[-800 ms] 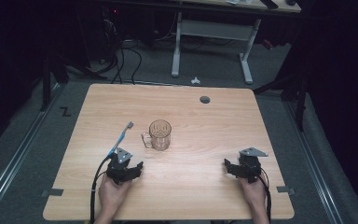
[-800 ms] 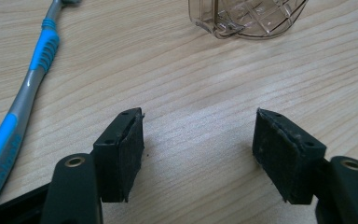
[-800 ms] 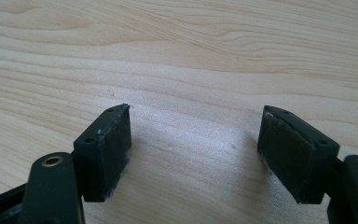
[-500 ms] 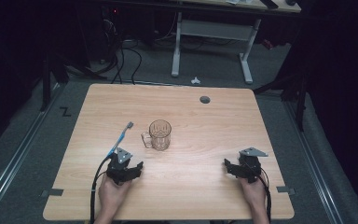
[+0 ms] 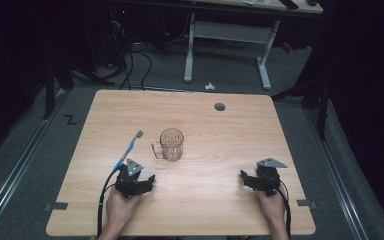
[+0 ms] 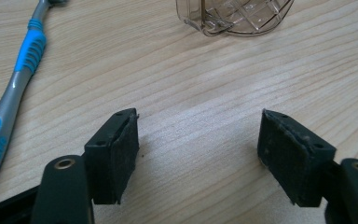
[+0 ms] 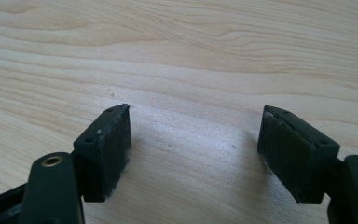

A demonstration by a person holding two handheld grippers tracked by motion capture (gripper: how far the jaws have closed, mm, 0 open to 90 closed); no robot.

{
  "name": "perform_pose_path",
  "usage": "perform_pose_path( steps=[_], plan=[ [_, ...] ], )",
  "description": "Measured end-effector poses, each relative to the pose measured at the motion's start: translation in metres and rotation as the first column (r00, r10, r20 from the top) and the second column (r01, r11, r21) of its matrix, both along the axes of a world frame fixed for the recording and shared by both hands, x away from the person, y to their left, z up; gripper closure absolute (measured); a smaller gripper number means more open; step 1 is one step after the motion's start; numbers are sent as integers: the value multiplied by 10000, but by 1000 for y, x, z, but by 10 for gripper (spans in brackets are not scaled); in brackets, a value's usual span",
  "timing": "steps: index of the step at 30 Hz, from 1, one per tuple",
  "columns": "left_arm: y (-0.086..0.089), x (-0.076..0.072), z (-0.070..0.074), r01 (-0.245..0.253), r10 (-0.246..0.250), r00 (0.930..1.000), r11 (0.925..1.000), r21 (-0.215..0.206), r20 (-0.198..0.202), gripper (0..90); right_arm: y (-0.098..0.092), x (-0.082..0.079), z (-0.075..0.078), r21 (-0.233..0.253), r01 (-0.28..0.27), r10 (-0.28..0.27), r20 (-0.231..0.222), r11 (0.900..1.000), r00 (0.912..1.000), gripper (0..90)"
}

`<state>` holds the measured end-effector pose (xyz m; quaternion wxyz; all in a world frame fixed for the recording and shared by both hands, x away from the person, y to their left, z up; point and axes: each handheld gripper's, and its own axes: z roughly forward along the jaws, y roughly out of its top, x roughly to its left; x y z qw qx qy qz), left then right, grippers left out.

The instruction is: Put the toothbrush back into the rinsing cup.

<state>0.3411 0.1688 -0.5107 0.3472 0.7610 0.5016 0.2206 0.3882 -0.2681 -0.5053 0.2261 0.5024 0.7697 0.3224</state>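
Left gripper (image 5: 149, 181) gapes wide and empty over the table (image 5: 220, 140), toothbrush (image 5: 128, 149) beside it, cup (image 5: 172, 144) ahead; right gripper (image 5: 245, 179) likewise wide, empty

In the left gripper view the cup (image 6: 235, 16) is cut off by the top edge, only its base showing. The toothbrush (image 6: 14, 88) loses its head at the top and its handle end at the left edge.
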Motion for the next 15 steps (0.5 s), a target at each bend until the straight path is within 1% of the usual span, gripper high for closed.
perform_pose_path(
  steps=[5, 12, 15],
  plan=[
    [-1, 0, 0, -131, 131, 9999, 9999, 6, -29, 284, 0, 0, 0, -2, -1, 1, -1, 10000, 10000, 259],
    [0, 0, 1, -89, 89, 9999, 10000, 39, -64, 305, 0, 0, 0, -2, 2, -2, -1, 10000, 10000, 259],
    [0, -2, 3, -80, 80, 10000, 9999, -60, -11, 307, 0, 0, 0, -3, 3, -3, 0, 10000, 10000, 259]
  ],
)
